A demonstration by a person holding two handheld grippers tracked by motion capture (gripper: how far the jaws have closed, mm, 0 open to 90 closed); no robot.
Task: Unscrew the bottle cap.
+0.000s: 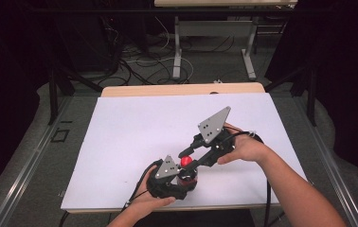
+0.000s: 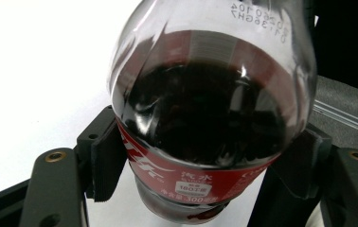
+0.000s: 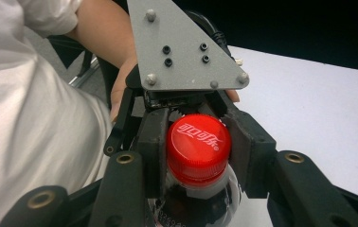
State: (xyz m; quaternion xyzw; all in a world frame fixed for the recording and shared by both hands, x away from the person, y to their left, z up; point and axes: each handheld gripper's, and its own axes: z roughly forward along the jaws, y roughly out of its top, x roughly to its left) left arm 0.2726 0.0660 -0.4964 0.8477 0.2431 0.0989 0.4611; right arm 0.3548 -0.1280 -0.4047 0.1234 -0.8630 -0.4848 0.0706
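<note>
Your left gripper [image 1: 181,182] sits near the front edge of the table, and its two black jaws are closed in on the body of a cola bottle [image 2: 212,109]. In the left gripper view, the pads [image 2: 107,161] press against the red label band on both sides, with dark liquid filling the clear plastic above them. The bottle stands upright on the white table surface [image 1: 134,137], just in front of your left hand [image 1: 156,201].

Your right gripper [image 1: 197,158] reaches in from the right and from above, angled down toward the top of the same bottle. In the right gripper view, its jaws are narrowed around the red cap [image 3: 198,147], one pad touching each side of it, so you have the cap clamped. The cap's white lettering faces up at the camera. Your right hand [image 1: 243,147] holds the tool body farther back.

The grey three-cornered plate of your left gripper [image 3: 179,47] stands just behind the cap in the right gripper view, close to your right jaws, with your left hand beyond it. A white sleeve [image 3: 30,127] takes up the left of that view. Beyond the table's far edge, cables [image 1: 139,61] lie on the floor near the legs of another table [image 1: 177,47].
</note>
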